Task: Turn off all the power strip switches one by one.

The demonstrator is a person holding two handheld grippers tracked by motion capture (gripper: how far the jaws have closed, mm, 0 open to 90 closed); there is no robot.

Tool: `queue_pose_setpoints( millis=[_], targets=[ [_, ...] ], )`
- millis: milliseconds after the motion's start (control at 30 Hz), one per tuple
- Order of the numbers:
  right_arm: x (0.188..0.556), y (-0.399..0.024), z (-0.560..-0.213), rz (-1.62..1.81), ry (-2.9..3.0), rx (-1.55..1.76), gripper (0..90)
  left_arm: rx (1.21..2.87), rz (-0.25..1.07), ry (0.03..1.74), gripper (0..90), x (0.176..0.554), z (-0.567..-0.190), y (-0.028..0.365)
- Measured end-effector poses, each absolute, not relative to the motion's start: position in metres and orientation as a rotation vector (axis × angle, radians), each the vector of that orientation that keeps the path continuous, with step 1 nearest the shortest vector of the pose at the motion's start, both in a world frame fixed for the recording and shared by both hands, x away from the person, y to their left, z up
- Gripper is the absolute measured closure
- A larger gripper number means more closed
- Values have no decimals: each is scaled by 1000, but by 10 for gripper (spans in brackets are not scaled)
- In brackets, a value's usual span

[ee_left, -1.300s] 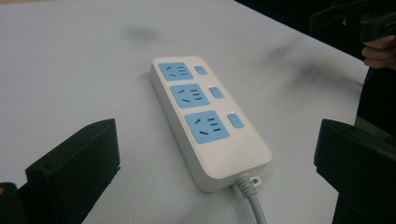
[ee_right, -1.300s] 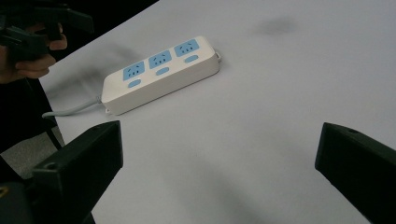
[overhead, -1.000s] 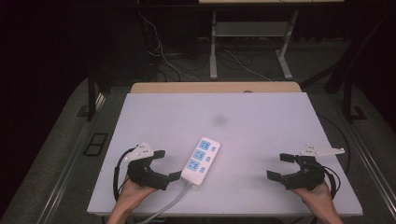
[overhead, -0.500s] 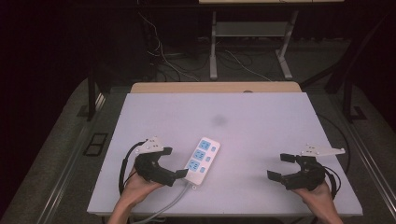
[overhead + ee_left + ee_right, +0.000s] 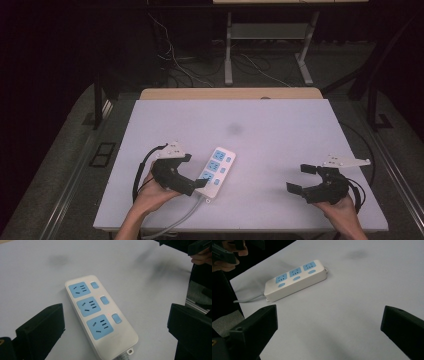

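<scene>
High view | your left hand-held gripper [image 5: 196, 186] released beside power strip [image 5: 216, 167] | right hand-held gripper [image 5: 301, 179] released | strip rigid, light, smooth: grip across its long sides.

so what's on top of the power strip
Three blue sockets, each with a blue switch beside it, on the power strip; nothing plugged in. In the high view the left hand-held gripper covers its near corner.

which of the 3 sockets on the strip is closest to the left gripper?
The socket at the cord end of the power strip; it lies between the left gripper's open jaws.
</scene>
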State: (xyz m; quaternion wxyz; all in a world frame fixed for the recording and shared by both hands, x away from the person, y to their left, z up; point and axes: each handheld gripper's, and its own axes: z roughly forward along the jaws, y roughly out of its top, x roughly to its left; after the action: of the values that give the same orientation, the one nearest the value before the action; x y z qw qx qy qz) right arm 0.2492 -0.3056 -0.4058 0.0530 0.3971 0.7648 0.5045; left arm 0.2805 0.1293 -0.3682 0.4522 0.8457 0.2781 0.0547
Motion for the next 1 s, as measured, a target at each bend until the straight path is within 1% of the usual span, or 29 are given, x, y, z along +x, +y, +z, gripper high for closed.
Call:
queue_pose_setpoints(
  millis=[667, 800, 1000],
  targets=[
    [250, -305, -407, 1523, 2341, 1202, 8, 2255, 84, 596, 12, 289, -374, 99],
    [250, -304, -408, 1523, 2343, 1201, 8, 2284, 81, 575, 26, 290, -376, 93],
    [249, -304, -408, 1521, 2346, 1202, 8, 2306, 72, 542, 76, 292, -377, 86]
  ],
)
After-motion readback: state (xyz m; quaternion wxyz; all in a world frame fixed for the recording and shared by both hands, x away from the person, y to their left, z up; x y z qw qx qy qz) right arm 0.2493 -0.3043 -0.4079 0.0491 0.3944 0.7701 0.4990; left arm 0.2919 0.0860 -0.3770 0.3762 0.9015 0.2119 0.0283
